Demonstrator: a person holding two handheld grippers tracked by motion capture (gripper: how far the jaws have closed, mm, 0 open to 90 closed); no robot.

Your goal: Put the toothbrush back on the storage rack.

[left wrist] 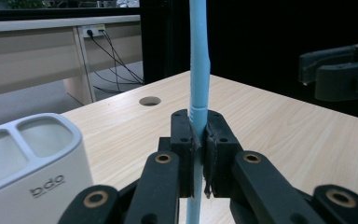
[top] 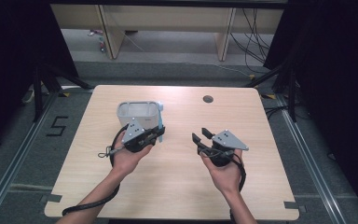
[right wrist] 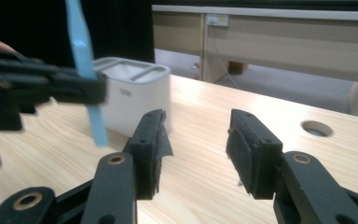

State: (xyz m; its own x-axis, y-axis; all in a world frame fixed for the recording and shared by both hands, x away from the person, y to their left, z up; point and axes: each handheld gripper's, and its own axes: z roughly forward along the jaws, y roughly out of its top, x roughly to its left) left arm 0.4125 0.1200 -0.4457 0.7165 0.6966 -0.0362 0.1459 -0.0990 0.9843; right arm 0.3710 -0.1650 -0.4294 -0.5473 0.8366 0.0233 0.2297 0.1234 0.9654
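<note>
the holder (top: 139,112) stands on the counter (top: 177,186), the toothbrush (top: 160,122) upright just right of it, the cable hole (top: 208,99) behind.

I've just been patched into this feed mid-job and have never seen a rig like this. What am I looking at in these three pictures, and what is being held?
No robot here: a person holds a hand-operated two-jaw gripper in each hand at a wooden table. The high view looks down from above the person; each of the other two pictures comes from a camera riding on one gripper, looking along its black jaws.

The left gripper is shut on a light blue toothbrush handle, held upright. The right gripper is open, with nothing between its jaws; its view shows the left gripper with the blue handle off to the side.

On the table stands a white holder with compartments on top, just beyond the left gripper. A round hole is in the tabletop.
</note>
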